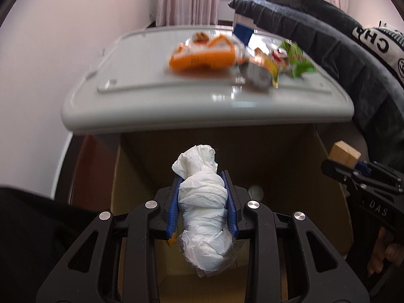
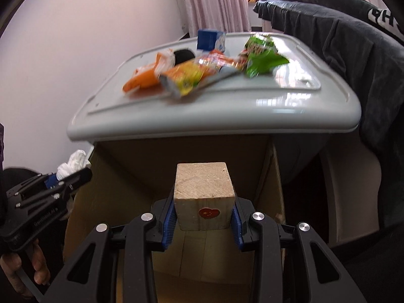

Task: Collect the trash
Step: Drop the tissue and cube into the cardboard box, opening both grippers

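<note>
The left gripper (image 1: 202, 202) is closed onto one crumpled white paper tissue wad (image 1: 202, 212), its blue pads pressed into the wad's sides at mid-length, so both ends bulge free; that grip looks chosen to carry a soft thing without dropping it. The right gripper (image 2: 203, 217) is closed onto one pale wooden cube with a small red heart sticker (image 2: 203, 197), clamped on two opposite flat faces, which is likely the steadiest hold for a hard block. Both grippers hang above the open brown cardboard box (image 2: 272, 176), which stands below the near edge of the glossy grey plastic lid-like top (image 2: 176, 123), so I judge the box to be the bin and both items close to release. On the grey top, toward its far edge and well apart from the grippers, lies the remaining litter: one orange snack bag (image 2: 144, 78), one yellow-and-silver wrapper (image 2: 184, 80), one green wrapper (image 2: 262, 60), one small blue carton (image 2: 209, 40) and one dark round thing I cannot identify; blur may hide further pieces. A dark garment (image 2: 353, 58) drapes over the right edge.
</note>
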`<state>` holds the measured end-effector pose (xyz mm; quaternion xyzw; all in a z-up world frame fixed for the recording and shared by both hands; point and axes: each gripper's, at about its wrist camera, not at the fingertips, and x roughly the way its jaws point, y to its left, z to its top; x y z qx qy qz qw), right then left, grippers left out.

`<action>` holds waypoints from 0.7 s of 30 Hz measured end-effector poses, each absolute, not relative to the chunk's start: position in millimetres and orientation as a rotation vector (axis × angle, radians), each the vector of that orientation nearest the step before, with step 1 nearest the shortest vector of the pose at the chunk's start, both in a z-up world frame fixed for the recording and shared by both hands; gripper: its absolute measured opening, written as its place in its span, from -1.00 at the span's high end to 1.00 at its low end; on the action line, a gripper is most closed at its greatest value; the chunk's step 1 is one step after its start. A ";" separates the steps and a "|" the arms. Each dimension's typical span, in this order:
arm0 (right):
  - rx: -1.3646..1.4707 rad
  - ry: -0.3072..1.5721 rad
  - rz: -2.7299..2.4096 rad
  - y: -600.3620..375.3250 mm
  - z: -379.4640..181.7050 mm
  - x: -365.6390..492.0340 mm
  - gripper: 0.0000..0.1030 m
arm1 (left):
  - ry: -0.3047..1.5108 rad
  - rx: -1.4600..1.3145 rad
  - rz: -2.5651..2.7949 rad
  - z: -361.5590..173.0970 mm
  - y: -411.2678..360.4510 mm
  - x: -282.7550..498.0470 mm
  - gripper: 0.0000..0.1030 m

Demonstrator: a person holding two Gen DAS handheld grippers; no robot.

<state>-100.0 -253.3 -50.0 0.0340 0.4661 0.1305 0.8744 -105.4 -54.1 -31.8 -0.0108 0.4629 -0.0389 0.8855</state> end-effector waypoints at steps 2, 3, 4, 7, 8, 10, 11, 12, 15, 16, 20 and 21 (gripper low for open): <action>0.063 0.979 0.273 -251.3 -51.3 -101.0 0.30 | 0.971 -0.020 -0.085 -34.5 -54.3 -108.0 0.43; 0.061 0.981 0.274 -250.4 -51.6 -101.6 0.30 | 0.963 -0.018 -0.088 -33.2 -54.5 -108.4 0.43; 0.057 0.980 0.274 -249.3 -51.6 -102.0 0.30 | 0.955 -0.018 -0.092 -31.8 -54.8 -109.0 0.43; 0.048 0.979 0.274 -249.0 -52.0 -103.6 0.30 | 0.951 -0.005 -0.097 -31.9 -57.7 -109.4 0.43; 0.050 0.981 0.272 -249.7 -52.6 -103.6 0.30 | 0.955 -0.005 -0.099 -33.0 -58.3 -108.9 0.43; 0.055 0.992 0.268 -250.7 -55.1 -102.7 0.30 | 0.961 -0.001 -0.096 -33.9 -58.5 -107.4 0.43; 0.057 0.995 0.265 -251.3 -56.0 -102.6 0.30 | 0.962 0.001 -0.094 -34.1 -58.8 -107.5 0.42; 0.058 0.996 0.264 -251.5 -55.8 -101.2 0.30 | 0.965 0.003 -0.091 -34.9 -58.8 -106.8 0.42; 0.050 1.012 0.266 -249.8 -58.8 -99.3 0.23 | 0.986 0.010 -0.067 -39.5 -58.7 -103.8 0.18; 0.040 1.027 0.257 -248.3 -61.5 -98.2 -0.16 | 1.006 0.017 -0.044 -43.1 -58.9 -100.7 -0.35; 0.062 1.005 0.228 -253.8 -59.0 -98.5 -0.41 | 1.033 -0.022 -0.002 -49.3 -51.5 -97.5 -0.71; 0.087 1.000 0.222 -257.9 -57.8 -98.0 -0.41 | 1.041 -0.032 0.002 -50.7 -49.5 -96.5 -0.71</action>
